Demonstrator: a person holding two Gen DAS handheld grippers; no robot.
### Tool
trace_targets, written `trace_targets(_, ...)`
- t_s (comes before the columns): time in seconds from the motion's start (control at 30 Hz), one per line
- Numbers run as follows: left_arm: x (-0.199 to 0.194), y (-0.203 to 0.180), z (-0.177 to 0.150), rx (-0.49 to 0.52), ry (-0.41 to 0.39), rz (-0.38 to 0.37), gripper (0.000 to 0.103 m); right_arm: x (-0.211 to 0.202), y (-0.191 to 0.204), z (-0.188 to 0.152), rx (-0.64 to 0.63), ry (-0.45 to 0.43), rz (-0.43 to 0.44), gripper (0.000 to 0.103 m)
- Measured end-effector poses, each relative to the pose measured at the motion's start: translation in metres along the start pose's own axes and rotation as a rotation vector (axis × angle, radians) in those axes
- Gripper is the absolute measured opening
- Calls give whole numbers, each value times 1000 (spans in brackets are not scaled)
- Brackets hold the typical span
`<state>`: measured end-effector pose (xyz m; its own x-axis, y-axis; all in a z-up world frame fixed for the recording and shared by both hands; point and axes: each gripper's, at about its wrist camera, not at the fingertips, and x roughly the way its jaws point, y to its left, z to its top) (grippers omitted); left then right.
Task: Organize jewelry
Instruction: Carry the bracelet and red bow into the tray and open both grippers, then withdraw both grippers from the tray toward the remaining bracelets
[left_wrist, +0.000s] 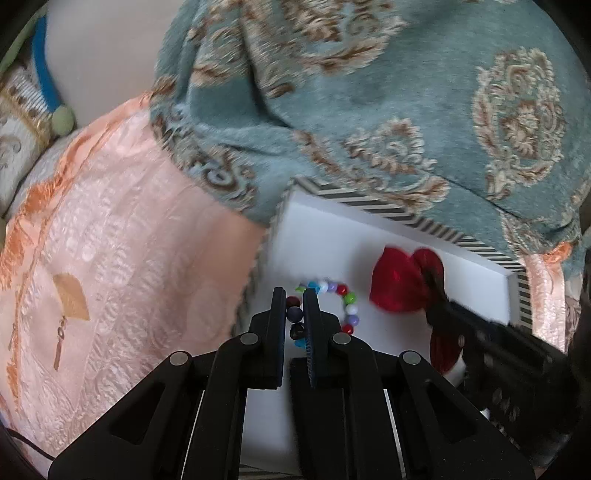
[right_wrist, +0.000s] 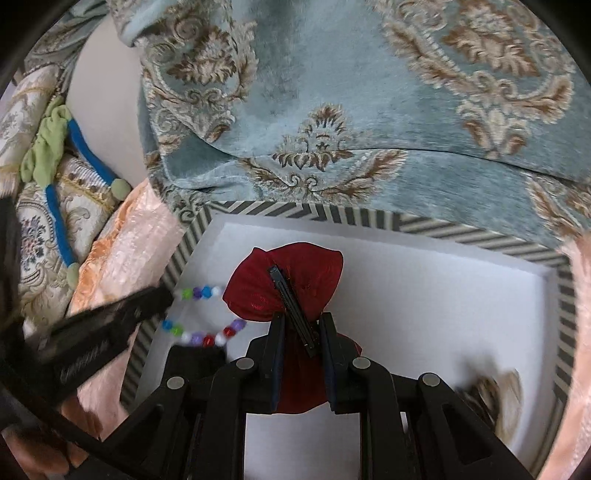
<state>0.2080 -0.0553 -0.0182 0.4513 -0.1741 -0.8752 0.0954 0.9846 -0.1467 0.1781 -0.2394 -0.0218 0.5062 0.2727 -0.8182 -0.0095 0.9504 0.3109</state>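
**Both pieces gripped inside the box: let go low and cleanly**

The bracelet (left_wrist: 334, 306), a loop of coloured beads, lies on the white floor of the striped box (left_wrist: 406, 216), near its left wall. The left gripper (left_wrist: 294, 314) has its jaws closed on the dark beads at the loop's near side; the rest of the loop rests flat. Just beside it, to the right, sits the red bow (right_wrist: 284, 286), a fabric hair bow with a black clip (right_wrist: 291, 306) along its middle. The right gripper (right_wrist: 301, 325) is pinched around the bow's waist and clip, the upper lobe spread on the box floor and a lower lobe tucked under the fingers.

The step looks like placing both items in the box, and both seem down or almost so. To finish well, each gripper should open fully before lifting, so that no bead or fold of fabric snags a pad and gets dragged out. Beads roll, so the left should release low. The two pieces lie close; keeping the bracelet clear of the clip avoids tangling.

The box sits on a pink quilt (left_wrist: 122, 236), against a teal patterned fabric (left_wrist: 351, 92). This soft footing may tip it if pressed.
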Motion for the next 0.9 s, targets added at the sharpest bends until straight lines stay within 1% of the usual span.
trace_targets(0.17, 5, 12, -1, -19, 1, 20, 8, 23, 7, 14, 15, -3, -2, 17)
trace_targets(0.23, 6, 13, -1, -22, 9, 12, 8, 32, 10, 20, 23, -10, -1, 17)
trace_targets(0.33, 3, 10, -3, -6, 4, 26, 8, 42, 11, 23, 32, 3, 19, 17)
trace_targets(0.37, 2, 9, -4, -3, -1, 28, 8, 43, 11, 22, 32, 5, 23, 21)
trace_targets(0.4, 2, 8, -5, -1, -3, 28, 9, 41, 11, 22, 32, -4, 31, 30)
trace_targets(0.43, 1, 8, -5, 2, -3, 32, 9, 38, 11, 21, 31, -13, 32, 38)
trace_targets(0.47, 1, 7, -6, 3, 0, 36, 10, 34, 10, 19, 33, -21, 31, 48)
trace_targets(0.5, 1, 6, -7, 1, 3, 33, 14, 29, 7, 18, 39, -33, 39, 49)
trace_targets(0.53, 0, 6, -8, -6, 7, 22, 21, 25, 5, 16, 46, -40, 46, 49)
trace_targets(0.6, -2, 5, -11, -15, 3, 4, 31, 16, -1, 11, 61, -40, 53, 49)
trace_targets(0.63, -3, 4, -13, -20, 3, -3, 34, 12, -3, 8, 68, -38, 57, 49)
trace_targets(0.7, -5, 2, -16, -19, 6, -1, 36, 6, -6, 3, 70, -35, 58, 49)
trace_targets(0.9, -15, -3, -28, -12, 6, 11, 38, -14, -9, -16, 53, -23, 19, 49)
